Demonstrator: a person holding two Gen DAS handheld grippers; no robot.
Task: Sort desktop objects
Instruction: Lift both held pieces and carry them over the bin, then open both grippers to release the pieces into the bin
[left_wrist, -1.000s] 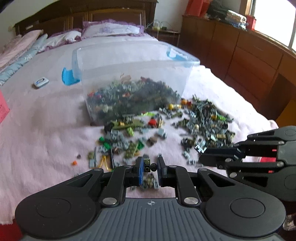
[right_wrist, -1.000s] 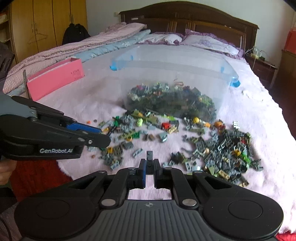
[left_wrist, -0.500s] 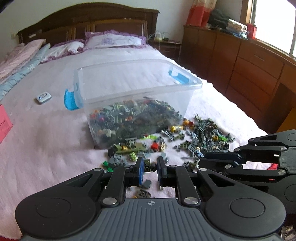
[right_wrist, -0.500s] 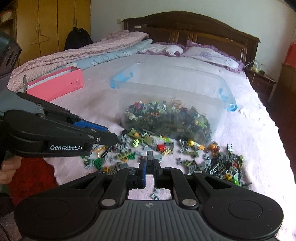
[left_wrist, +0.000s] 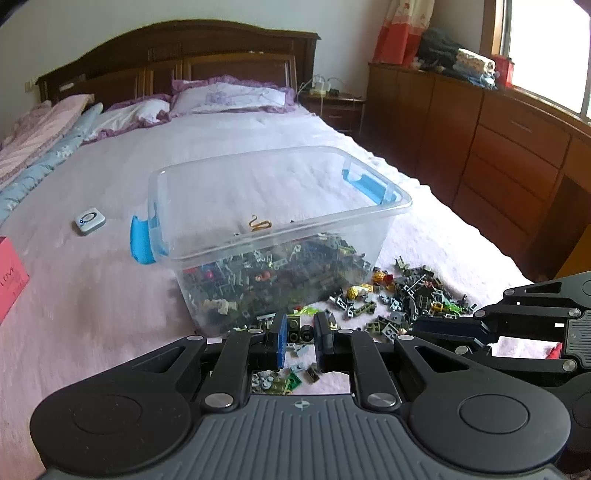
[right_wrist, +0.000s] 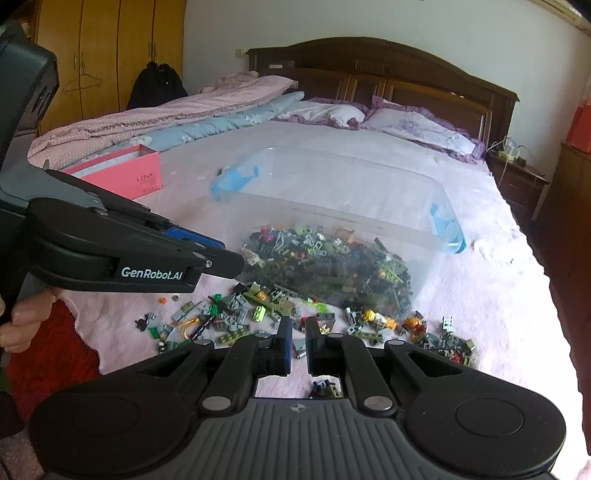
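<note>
A clear plastic bin (left_wrist: 280, 226) (right_wrist: 332, 216) with blue handles sits on the pink bed cover, its floor covered in small building bricks. More loose bricks (left_wrist: 406, 295) (right_wrist: 240, 314) lie scattered on the cover in front of it. My left gripper (left_wrist: 300, 332) hovers above the near pile, shut on a small dark studded brick (left_wrist: 299, 330). In the right wrist view its black fingers (right_wrist: 218, 258) show side-on. My right gripper (right_wrist: 298, 334) hangs beside it over the pile, jaws nearly together on a small dark piece (right_wrist: 298, 341) that is hard to make out.
A pink box (right_wrist: 125, 173) (left_wrist: 9, 280) stands on the bed to the left, and a small white device (left_wrist: 89, 220) lies near the bin. Pillows and a wooden headboard (left_wrist: 177, 62) are behind, drawers (left_wrist: 517, 166) along the right. A hand (right_wrist: 22, 317) holds the left gripper.
Both grippers have risen from the loose pile with their pieces still held. The bin and bricks now sit lower in both views, and more of the room shows.
</note>
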